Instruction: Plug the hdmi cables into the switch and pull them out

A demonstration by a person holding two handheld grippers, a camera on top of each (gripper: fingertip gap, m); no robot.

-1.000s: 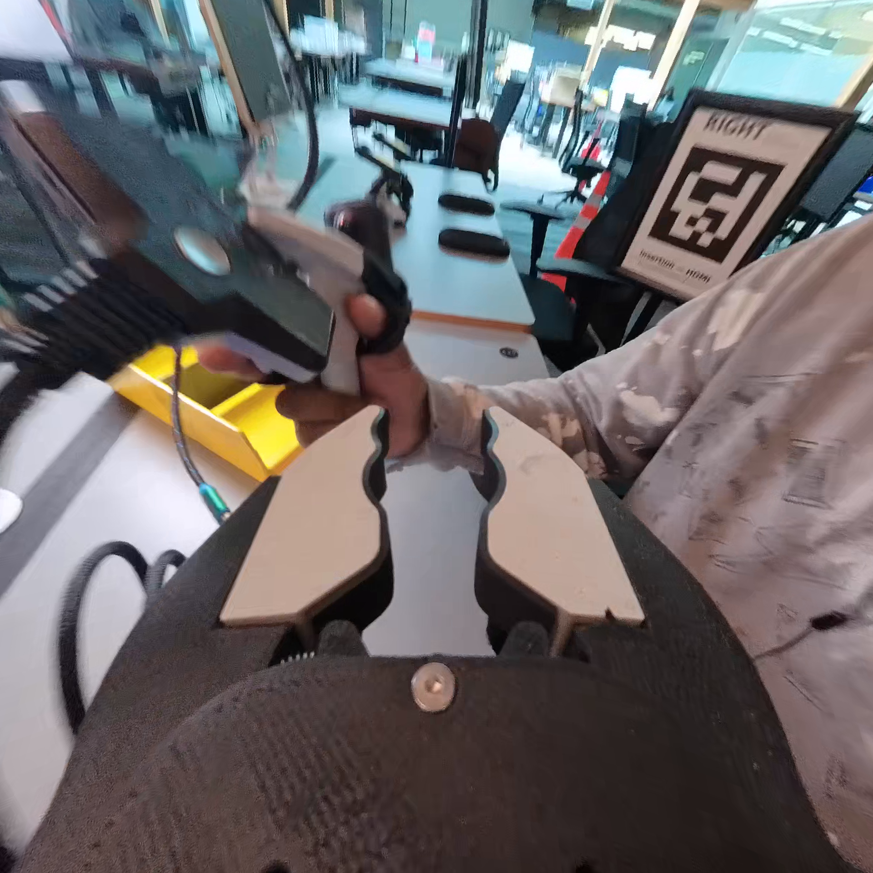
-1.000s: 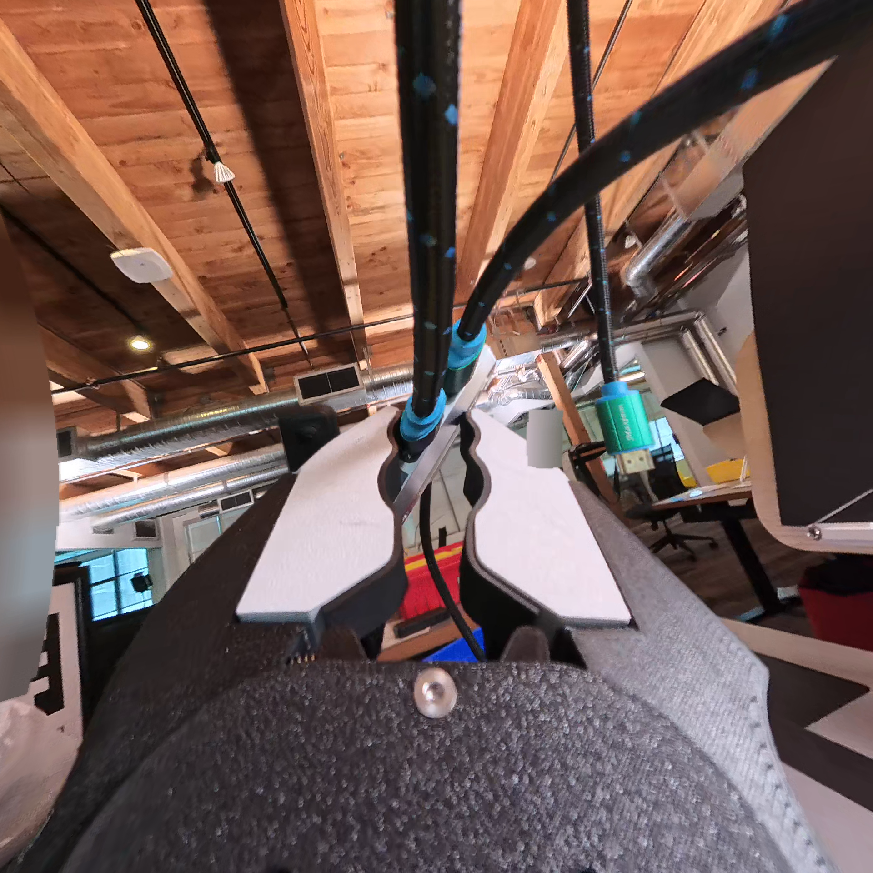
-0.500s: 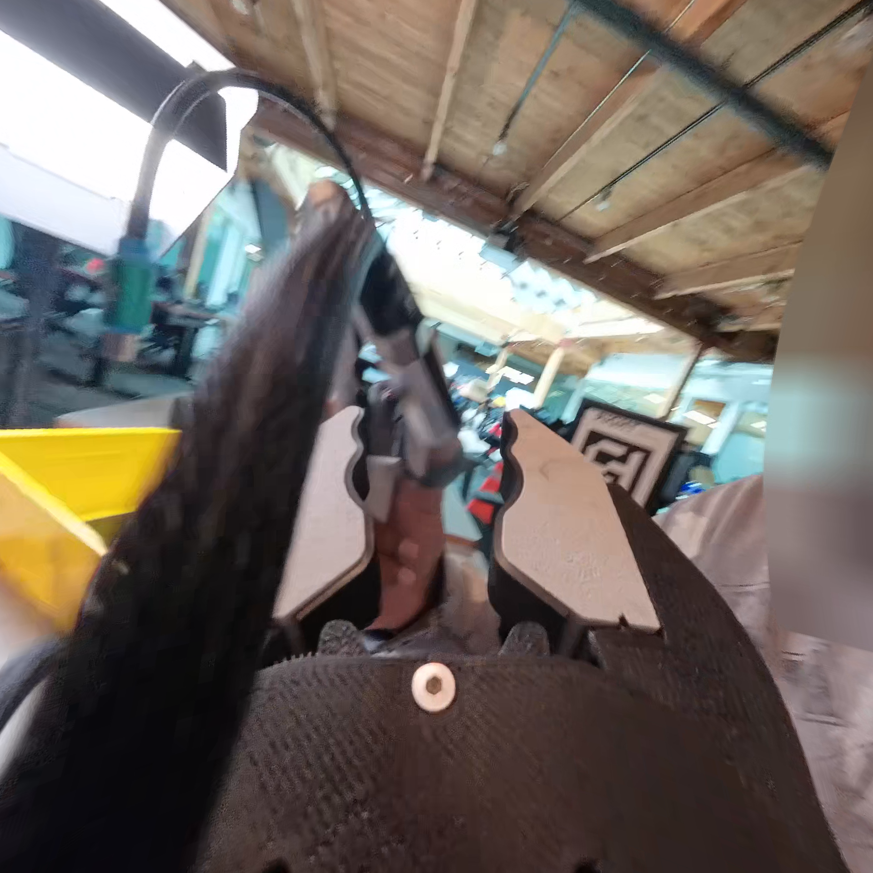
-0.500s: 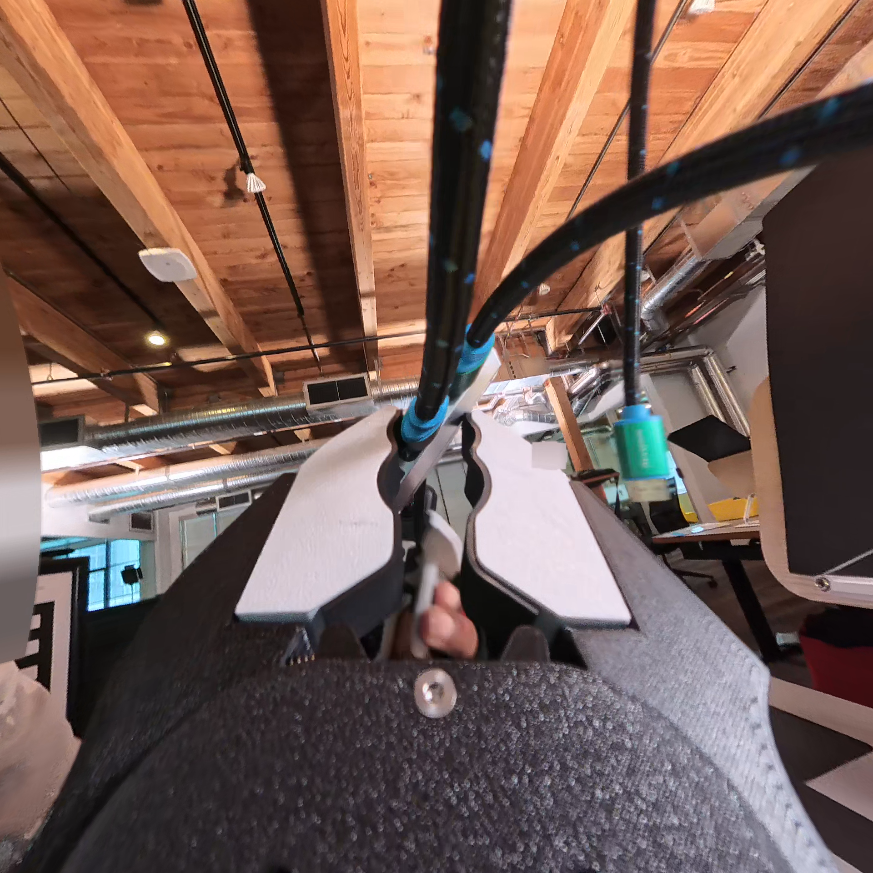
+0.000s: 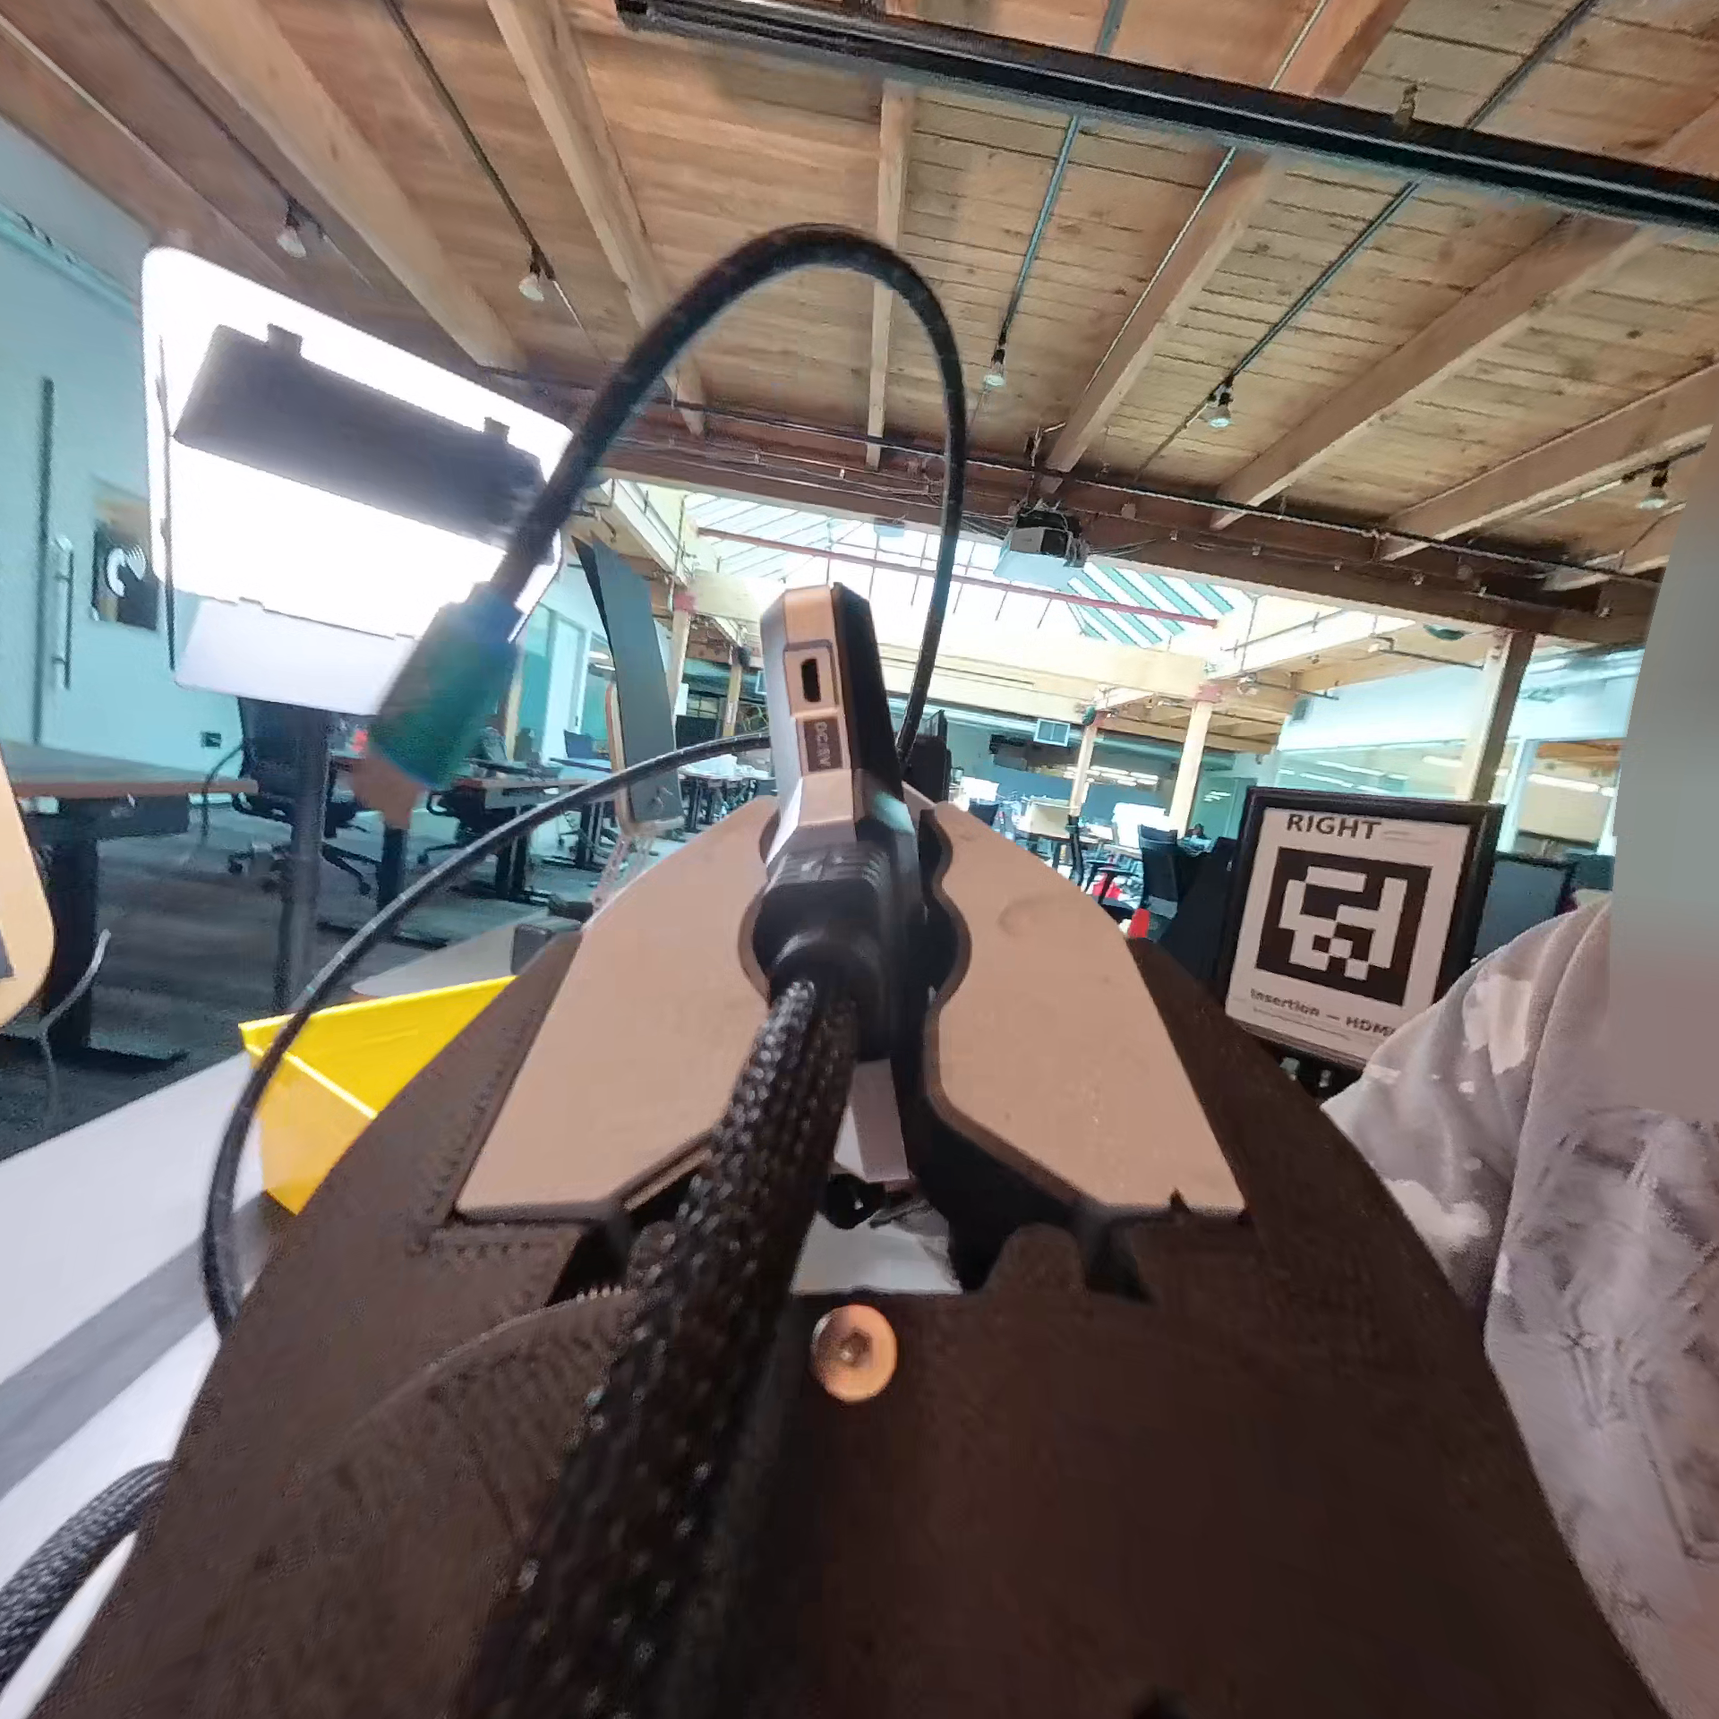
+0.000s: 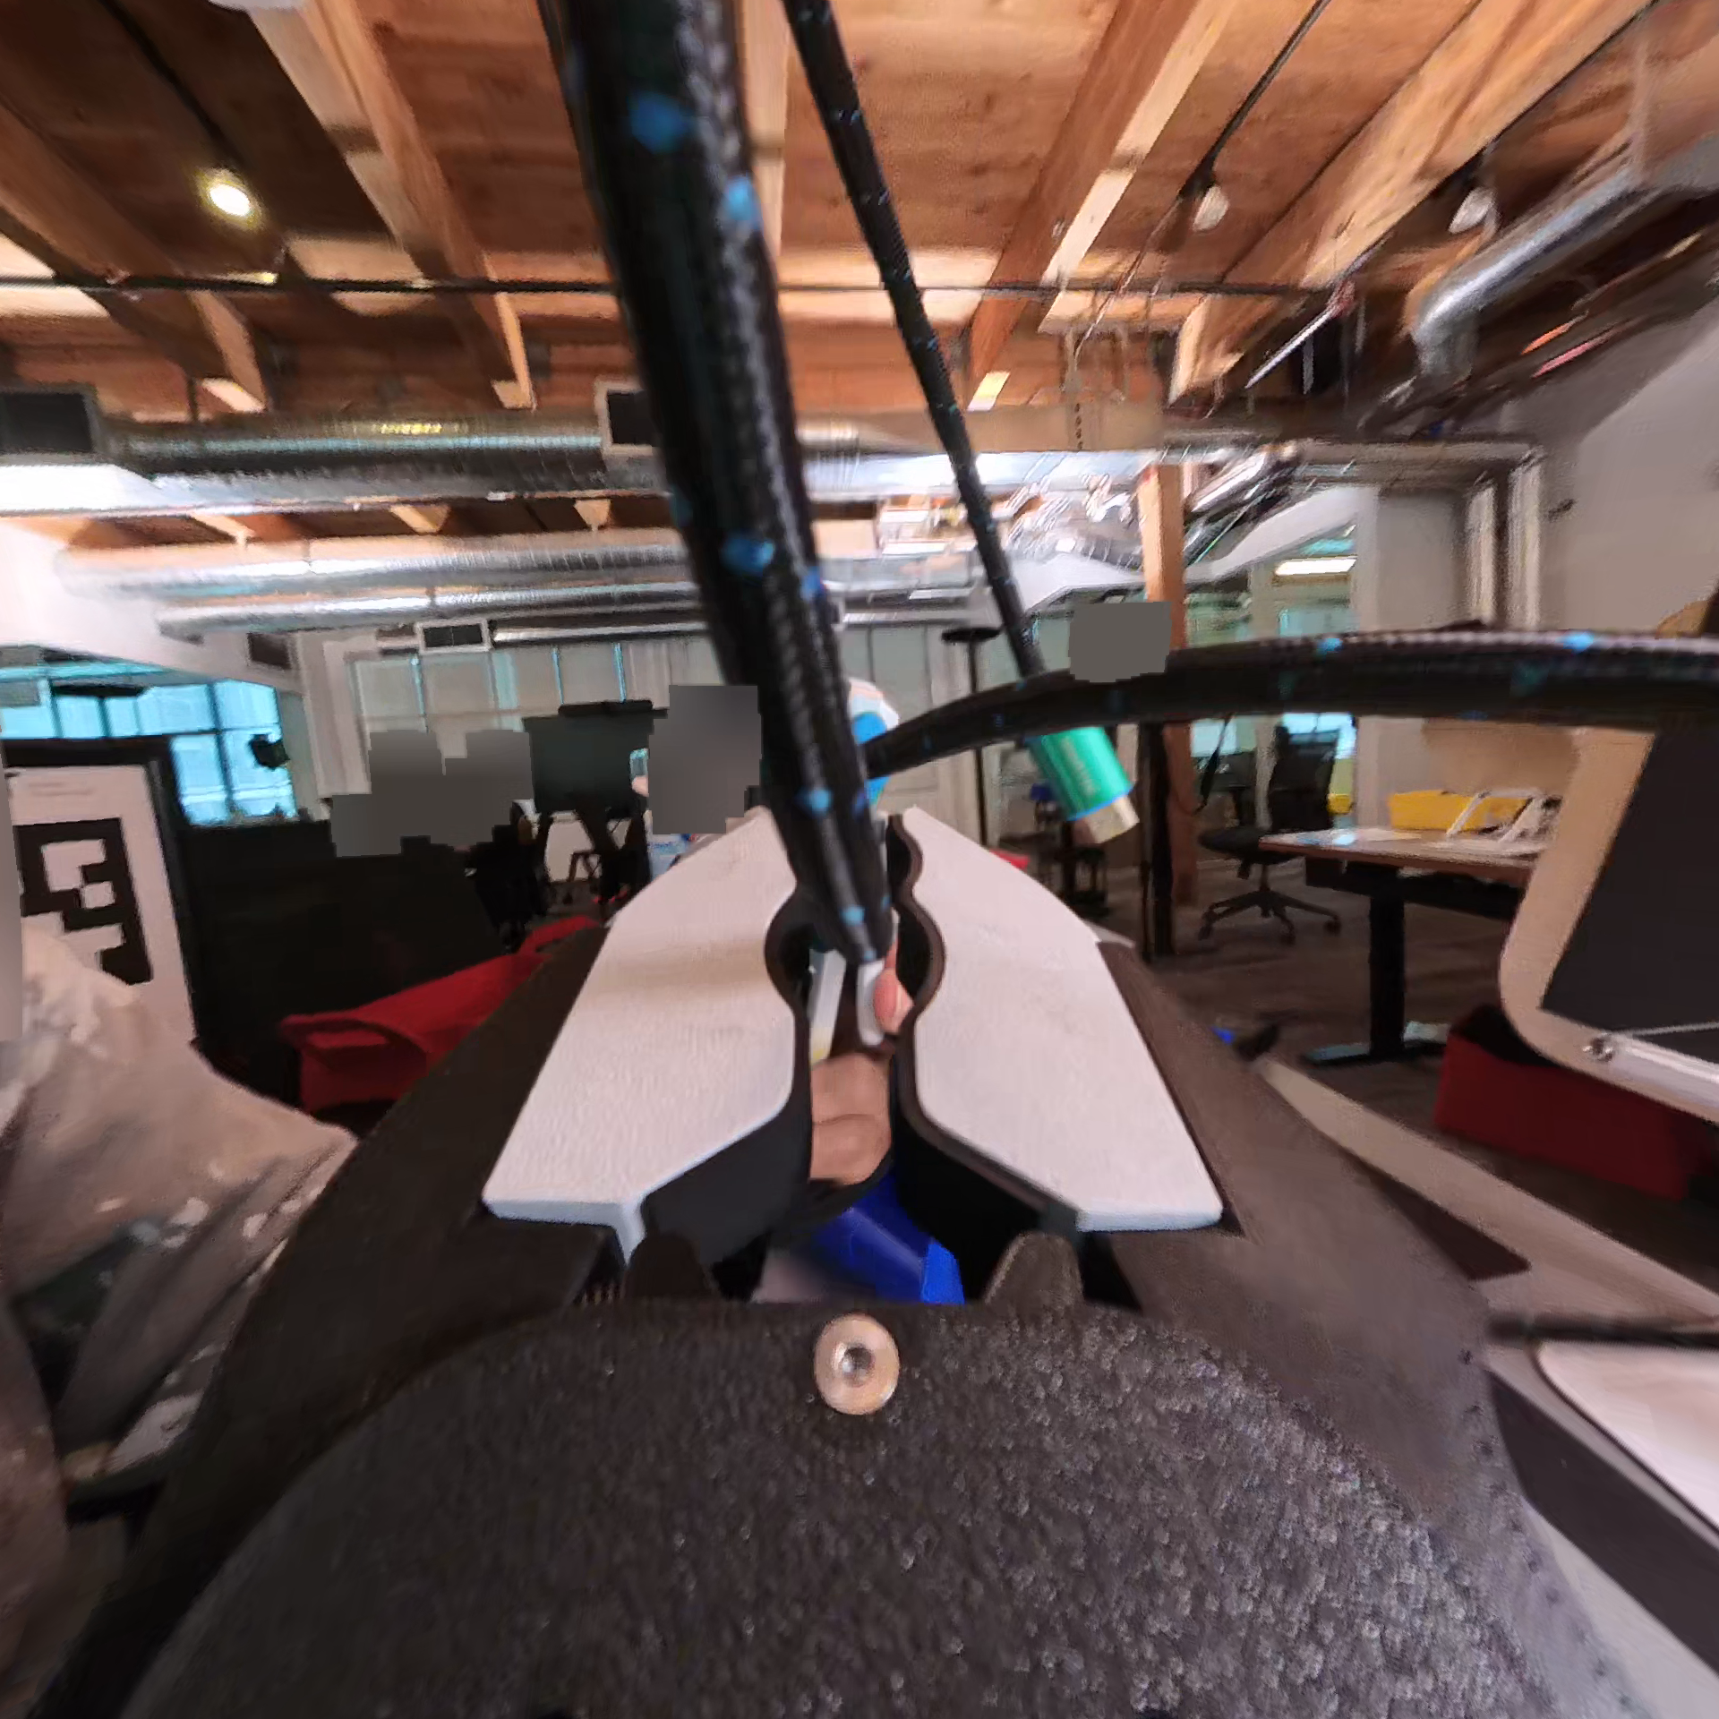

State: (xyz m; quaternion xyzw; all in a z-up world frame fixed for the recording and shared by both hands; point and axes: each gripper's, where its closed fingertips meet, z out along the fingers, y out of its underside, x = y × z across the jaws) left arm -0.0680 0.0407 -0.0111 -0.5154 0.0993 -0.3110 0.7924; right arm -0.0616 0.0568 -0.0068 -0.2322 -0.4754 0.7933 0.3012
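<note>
While both tools are pointing up toward the wooden ceiling, the left gripper (image 5: 842,870) is clamping the switch (image 5: 819,707) between its two grey fingers (image 5: 651,1042). The switch is a slim box with a silver edge and a dark face, and it is standing upright above the fingertips. On its narrow silver edge a small port is showing, with a dark label under it. A thick black braided cable (image 5: 744,1191) is plugged into its lower end through a black connector, and it is running down over the body of the gripper. A thinner black cable (image 5: 930,391) is arching over the switch and is ending in a green plug (image 5: 442,693), which is hanging free and blurred at the left, apart from the switch. A yellow bin (image 5: 363,1051) is lying on the table behind.

In the right wrist view, the right gripper (image 6: 851,916) is closed on a black cable with blue flecks (image 6: 744,484), which is rising steeply from between the white fingers (image 6: 670,1051). A second flecked cable (image 6: 1302,665) is crossing to the right edge. The green plug (image 6: 1084,767) is hanging beyond the fingertips, on its thin cable.
</note>
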